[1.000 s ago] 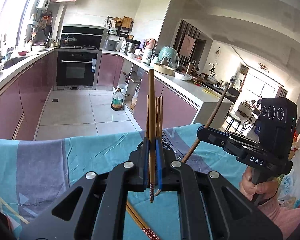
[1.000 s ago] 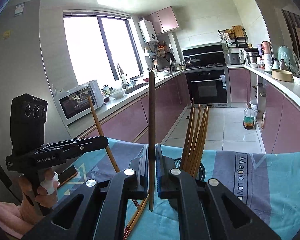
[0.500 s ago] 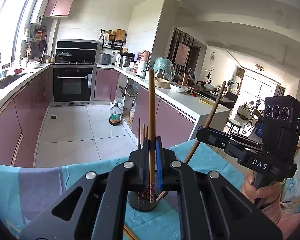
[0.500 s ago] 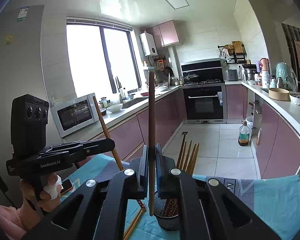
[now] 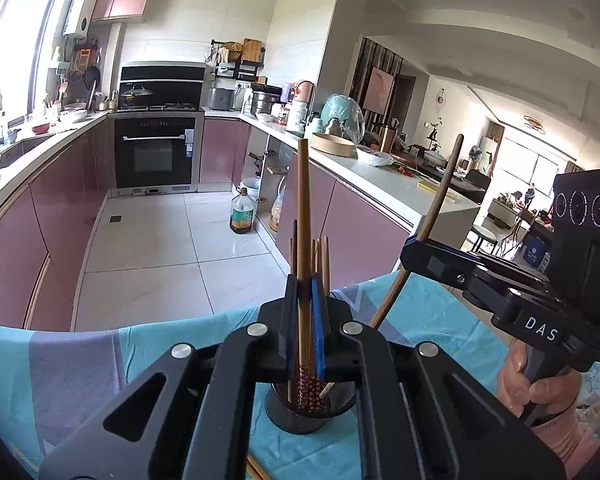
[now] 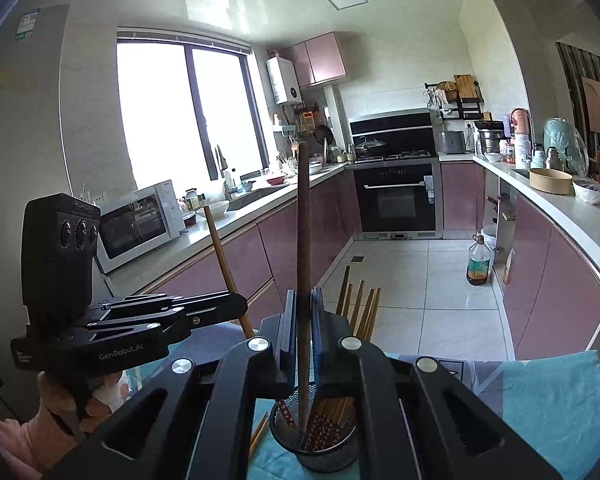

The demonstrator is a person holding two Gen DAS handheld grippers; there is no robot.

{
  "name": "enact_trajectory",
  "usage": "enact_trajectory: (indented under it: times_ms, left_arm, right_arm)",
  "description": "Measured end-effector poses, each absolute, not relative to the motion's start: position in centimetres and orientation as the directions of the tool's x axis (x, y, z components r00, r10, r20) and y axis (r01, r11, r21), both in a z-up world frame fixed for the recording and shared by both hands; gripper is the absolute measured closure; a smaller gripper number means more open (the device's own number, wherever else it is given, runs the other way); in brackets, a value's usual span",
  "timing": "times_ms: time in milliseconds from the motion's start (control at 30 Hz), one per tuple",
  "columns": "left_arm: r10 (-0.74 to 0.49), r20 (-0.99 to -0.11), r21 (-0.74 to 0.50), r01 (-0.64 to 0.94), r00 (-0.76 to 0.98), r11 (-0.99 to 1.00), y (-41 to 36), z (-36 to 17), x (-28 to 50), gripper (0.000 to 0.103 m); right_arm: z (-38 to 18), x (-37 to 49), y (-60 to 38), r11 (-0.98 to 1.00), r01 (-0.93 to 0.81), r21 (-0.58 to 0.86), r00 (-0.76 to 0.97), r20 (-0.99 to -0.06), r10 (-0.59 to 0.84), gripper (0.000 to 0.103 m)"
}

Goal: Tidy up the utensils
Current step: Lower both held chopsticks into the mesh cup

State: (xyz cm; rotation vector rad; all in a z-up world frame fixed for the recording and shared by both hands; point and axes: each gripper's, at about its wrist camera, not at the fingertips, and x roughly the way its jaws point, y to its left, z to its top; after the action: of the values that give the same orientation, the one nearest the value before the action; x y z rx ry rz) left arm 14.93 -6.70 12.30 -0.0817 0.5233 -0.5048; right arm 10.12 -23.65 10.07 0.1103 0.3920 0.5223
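**Both grippers clamped on chopsticks above the holder**

Your left gripper has its jaws closed tight on a light brown chopstick, which stands nearly upright; its patterned red end hangs over the mouth of the black mesh holder. From this camera the holder sits at 6 o'clock, just below the fingertips, on the blue tablecloth. Several chopsticks already stand in it, their tips rising behind the jaws.

Your right gripper is likewise closed, pinching a dark brown chopstick that stands upright. Its lower end dips inside the holder, among the red-patterned ends of the chopsticks stored there. Whether it touches the bottom you cannot tell.

In the left camera your right hand and its gripper appear at 3 o'clock, with the dark chopstick tilted. In the right camera your left hand shows at 8 o'clock. A loose chopstick lies on the cloth just beside the holder, at 7 o'clock.
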Motion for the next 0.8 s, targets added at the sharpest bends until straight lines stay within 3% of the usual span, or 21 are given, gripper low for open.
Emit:
enact_trajectory:
  times_ms: [800]
  left_arm:
    - [-0.459, -0.565, -0.184, 0.438, 0.686, 0.880, -7.5, 8.2, 17.7, 0.096]
  right_arm:
    - [6.0, 12.4, -22.4, 0.871, -0.438, 0.221, 0.743, -0.456, 0.489, 0.098]
